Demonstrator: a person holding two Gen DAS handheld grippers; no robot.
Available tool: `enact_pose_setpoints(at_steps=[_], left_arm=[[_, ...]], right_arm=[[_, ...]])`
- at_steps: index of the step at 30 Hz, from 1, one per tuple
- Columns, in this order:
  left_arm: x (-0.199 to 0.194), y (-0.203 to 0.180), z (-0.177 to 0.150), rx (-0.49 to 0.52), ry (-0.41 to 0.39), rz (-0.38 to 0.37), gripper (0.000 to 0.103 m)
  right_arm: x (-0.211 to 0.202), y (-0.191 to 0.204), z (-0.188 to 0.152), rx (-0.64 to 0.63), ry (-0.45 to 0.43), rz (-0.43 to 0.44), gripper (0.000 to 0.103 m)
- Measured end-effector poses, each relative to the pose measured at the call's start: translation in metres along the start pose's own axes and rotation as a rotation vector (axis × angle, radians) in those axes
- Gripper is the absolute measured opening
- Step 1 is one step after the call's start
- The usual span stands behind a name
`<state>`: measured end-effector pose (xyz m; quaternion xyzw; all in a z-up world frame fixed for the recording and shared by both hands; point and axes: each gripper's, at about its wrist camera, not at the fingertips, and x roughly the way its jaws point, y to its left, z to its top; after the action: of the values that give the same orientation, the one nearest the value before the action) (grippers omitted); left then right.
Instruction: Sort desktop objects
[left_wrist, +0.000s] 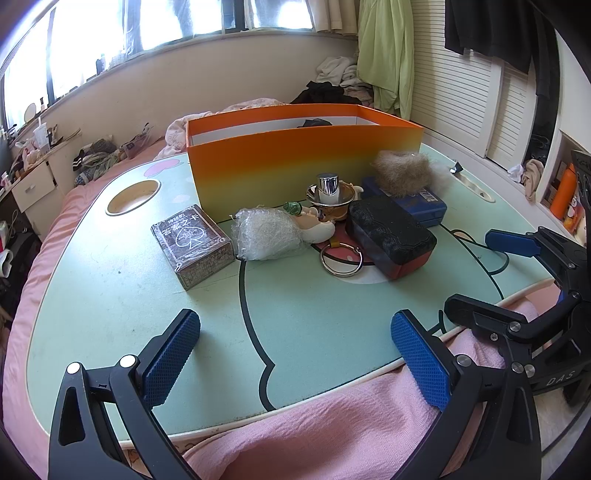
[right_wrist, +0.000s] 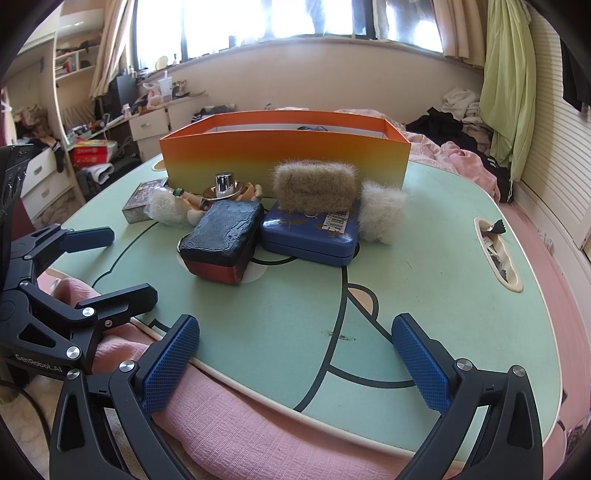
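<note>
Two grippers hover at the near edge of the surface (left_wrist: 221, 295), a mint-green foam-topped lap table with black cartoon outlines, resting on a pink textured blanket (right_wrist: 240, 417). Both the left gripper (left_wrist: 295, 354) and the right gripper (right_wrist: 295, 362) have their fingers spread wide with nothing between them; the pads (left_wrist: 171, 358) are blue with a fine diamond knurl on black frames. Ahead of the left fingers lies a small brown card box (left_wrist: 192, 247) printed with a spade and Chinese characters, and just beside it a crumpled clear plastic wad (left_wrist: 267, 236). Straight ahead sit a metal key ring (left_wrist: 340, 258), a chrome-capped gold bottle (left_wrist: 328, 199) and a rough black block with a red base (right_wrist: 223, 240). Ahead of the right fingers, a glossy blue tin (right_wrist: 310, 236) with a barcode sticker carries a tan fur tuft (right_wrist: 314, 184), with a white fur tuft (right_wrist: 380, 214) touching its far-right side. Beyond everything stands an orange-to-yellow cardboard box (right_wrist: 284, 155), open-topped. "GenRobot.AI" reads on the left gripper's frame in the right wrist view.
</note>
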<state>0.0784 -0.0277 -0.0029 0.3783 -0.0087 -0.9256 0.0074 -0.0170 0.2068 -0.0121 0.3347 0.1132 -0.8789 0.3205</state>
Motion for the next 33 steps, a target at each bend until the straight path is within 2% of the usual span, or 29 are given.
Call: enact_pose_setpoints(at_steps=[21, 22, 24, 26, 30, 33], left_arm=[[0.0, 0.0, -0.002, -0.001, -0.001, 0.0, 0.103], [0.0, 0.0, -0.001, -0.001, -0.002, 0.0, 0.103], [-0.001, 0.0, -0.002, -0.001, -0.002, 0.0, 0.103], [0.0, -0.001, 0.0, -0.001, -0.003, -0.002, 0.103], [0.001, -0.001, 0.0, 0.0, -0.003, -0.003, 0.103], [0.001, -0.001, 0.0, 0.0, -0.003, -0.003, 0.103]], right_arm=[[-0.004, 0.0, 0.002, 0.007, -0.016, 0.009, 0.102], [-0.006, -0.002, 0.003, 0.013, -0.024, 0.013, 0.099], [-0.012, -0.008, 0.005, 0.032, -0.045, 0.051, 0.065], [-0.013, -0.014, 0.01, 0.066, -0.05, 0.091, 0.054], [-0.02, -0.037, 0.042, 0.227, -0.123, 0.132, 0.054], [-0.01, -0.036, 0.072, 0.228, -0.11, 0.114, 0.059]])
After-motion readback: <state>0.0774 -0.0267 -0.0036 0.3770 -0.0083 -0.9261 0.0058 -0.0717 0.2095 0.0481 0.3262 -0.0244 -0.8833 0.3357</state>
